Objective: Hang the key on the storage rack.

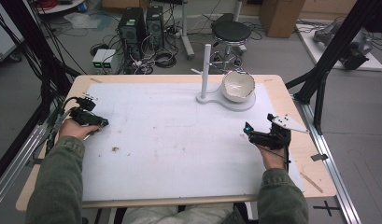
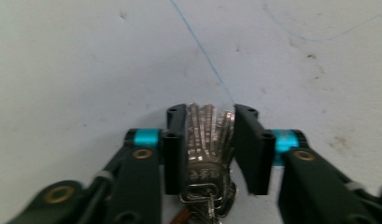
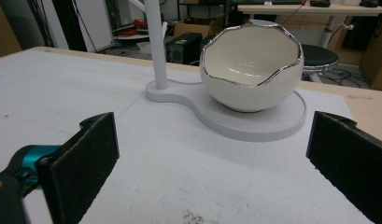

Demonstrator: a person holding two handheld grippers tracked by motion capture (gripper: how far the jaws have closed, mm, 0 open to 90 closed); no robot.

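I'm looking down on a wooden worktop covered almost edge to edge by a white mat that carries a few brown smudges near its left side. Beyond the far edge the floor holds two computer towers, loose cables and a round black stool.

At the far right of the mat sits a white stand with an upright post on its left end and an egg-shaped white bowl with a jagged silver rim on its round right end. In the right gripper view the bowl is tipped slightly, its opening facing me, and rests on the stand's disc.

My left tongs lie low at the left side of the mat, well apart from the stand, with my hand behind them. In the left gripper view these left tongs are clamped on a bunch of keys; the silver blades fan forward between the jaw pads and a ring hangs below, just above the mat.

My right tongs hover at the right side of the mat, near of the stand, pointing left and away. In the right gripper view the right tongs stand wide apart with nothing between the two black pads, the bowl framed in the gap farther off.
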